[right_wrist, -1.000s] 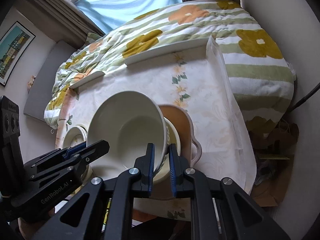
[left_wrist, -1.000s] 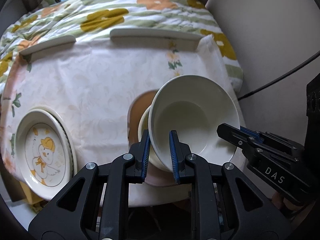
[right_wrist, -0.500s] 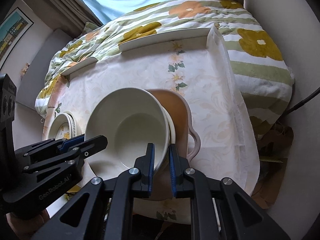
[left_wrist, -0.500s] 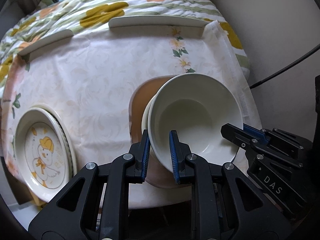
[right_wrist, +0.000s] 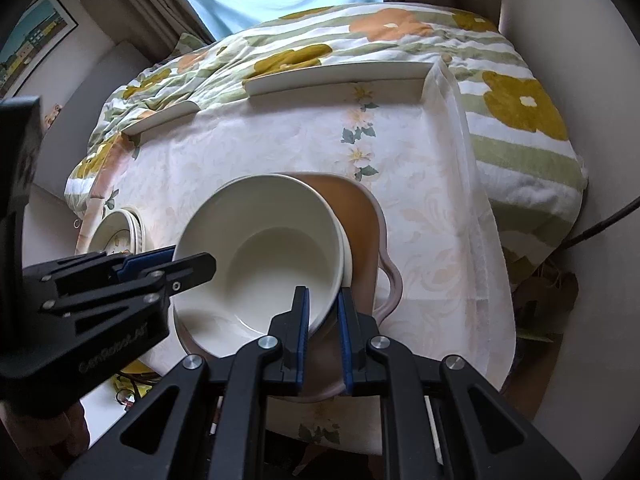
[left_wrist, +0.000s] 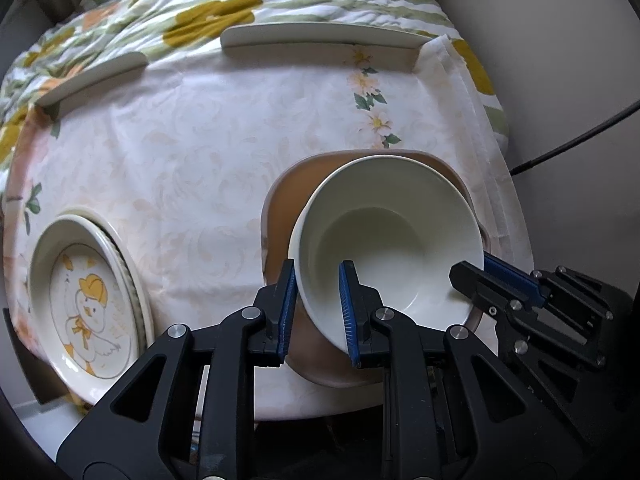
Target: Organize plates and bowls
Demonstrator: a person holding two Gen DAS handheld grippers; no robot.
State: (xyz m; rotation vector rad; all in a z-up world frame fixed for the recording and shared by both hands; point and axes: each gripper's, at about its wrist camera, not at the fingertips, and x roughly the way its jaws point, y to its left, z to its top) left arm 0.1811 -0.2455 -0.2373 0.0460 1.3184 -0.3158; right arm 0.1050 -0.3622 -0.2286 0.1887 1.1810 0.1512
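A white bowl [left_wrist: 384,240] sits nested in a second white bowl whose rim shows just under it [right_wrist: 347,256], both on a brown handled plate [left_wrist: 280,216]. My left gripper [left_wrist: 318,308] is shut on the bowl's left rim. My right gripper [right_wrist: 323,332] is shut on the bowl's right rim; it also shows in the left wrist view [left_wrist: 496,280]. The bowl [right_wrist: 264,248] and brown plate [right_wrist: 364,216] show in the right wrist view, with the left gripper [right_wrist: 160,264] at the bowl's left. A duck-printed plate [left_wrist: 86,300] lies on a plate stack at the table's left edge.
The table has a pale floral cloth [left_wrist: 192,160]. A flowered blanket [right_wrist: 520,112] lies behind and to the right. Two white raised edges [left_wrist: 320,36] run along the table's far side. A black cable [left_wrist: 576,136] hangs at the right wall.
Both grippers have lowered the white bowl from a tilted, raised position down into the bowl beneath. It now sits level and nested.
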